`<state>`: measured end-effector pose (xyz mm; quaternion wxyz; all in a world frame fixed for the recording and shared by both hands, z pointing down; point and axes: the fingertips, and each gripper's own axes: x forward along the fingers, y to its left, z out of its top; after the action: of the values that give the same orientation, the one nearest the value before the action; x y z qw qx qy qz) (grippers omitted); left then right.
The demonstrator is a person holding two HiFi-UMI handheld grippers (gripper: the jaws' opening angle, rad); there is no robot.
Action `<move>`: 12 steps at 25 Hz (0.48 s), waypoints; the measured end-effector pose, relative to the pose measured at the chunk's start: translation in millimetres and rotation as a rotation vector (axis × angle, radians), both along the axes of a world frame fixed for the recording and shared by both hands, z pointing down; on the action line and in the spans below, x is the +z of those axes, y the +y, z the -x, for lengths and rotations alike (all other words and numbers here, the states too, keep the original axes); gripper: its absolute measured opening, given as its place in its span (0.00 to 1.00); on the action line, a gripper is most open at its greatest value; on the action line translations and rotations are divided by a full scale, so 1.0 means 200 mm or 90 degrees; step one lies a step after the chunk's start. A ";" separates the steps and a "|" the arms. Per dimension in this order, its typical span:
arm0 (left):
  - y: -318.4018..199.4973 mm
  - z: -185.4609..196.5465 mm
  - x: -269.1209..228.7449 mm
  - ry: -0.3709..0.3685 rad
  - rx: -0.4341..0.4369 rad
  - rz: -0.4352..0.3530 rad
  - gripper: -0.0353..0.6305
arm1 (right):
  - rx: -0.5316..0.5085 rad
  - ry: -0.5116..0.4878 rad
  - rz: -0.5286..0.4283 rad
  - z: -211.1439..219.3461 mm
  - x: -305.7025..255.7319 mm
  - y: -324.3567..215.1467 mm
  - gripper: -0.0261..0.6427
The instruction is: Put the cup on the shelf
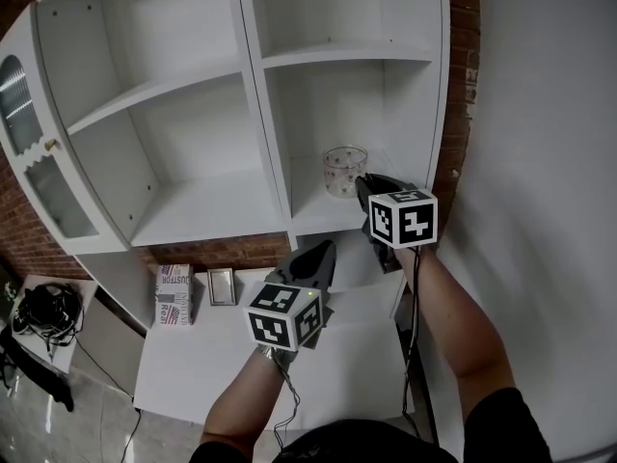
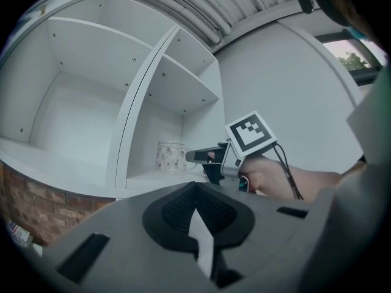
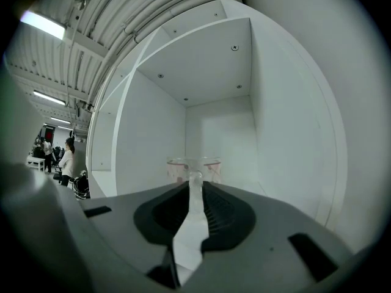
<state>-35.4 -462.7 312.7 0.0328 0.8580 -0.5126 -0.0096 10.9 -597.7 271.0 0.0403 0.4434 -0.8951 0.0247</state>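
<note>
A clear glass cup [image 1: 344, 170] with small dots stands upright on the lower right shelf board [image 1: 323, 218] of the white cabinet. My right gripper [image 1: 364, 187] reaches in from the right, its tips at the cup's side. In the right gripper view the cup [image 3: 194, 166] is straight ahead, and its handle shows in the narrow gap between the jaws of the right gripper [image 3: 195, 185], which look slightly apart. From the left gripper view the cup [image 2: 171, 156] and right gripper [image 2: 190, 157] are touching or nearly so. My left gripper [image 1: 318, 257] [image 2: 195, 185] hovers below the shelf, shut and empty.
A white table [image 1: 241, 360] lies under the cabinet, with a printed box [image 1: 174, 295] and a small frame [image 1: 221, 285] at its back left. A glass cabinet door [image 1: 29, 162] hangs open at left. Brick wall shows behind. A low stand with dark gear [image 1: 46, 309] is at far left.
</note>
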 end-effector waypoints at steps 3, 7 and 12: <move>0.01 0.00 -0.01 -0.004 -0.001 0.000 0.06 | 0.004 -0.003 -0.010 -0.01 -0.02 0.01 0.15; 0.03 0.01 0.00 -0.009 -0.004 0.002 0.06 | 0.002 -0.006 -0.011 -0.02 0.01 0.01 0.18; 0.07 0.01 0.00 -0.013 -0.006 0.007 0.06 | 0.008 -0.002 -0.036 -0.05 0.01 0.04 0.20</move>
<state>-36.6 -449.4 313.7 0.0321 0.8554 -0.5169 0.0022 21.0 -589.6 272.7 0.0262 0.4502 -0.8925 0.0001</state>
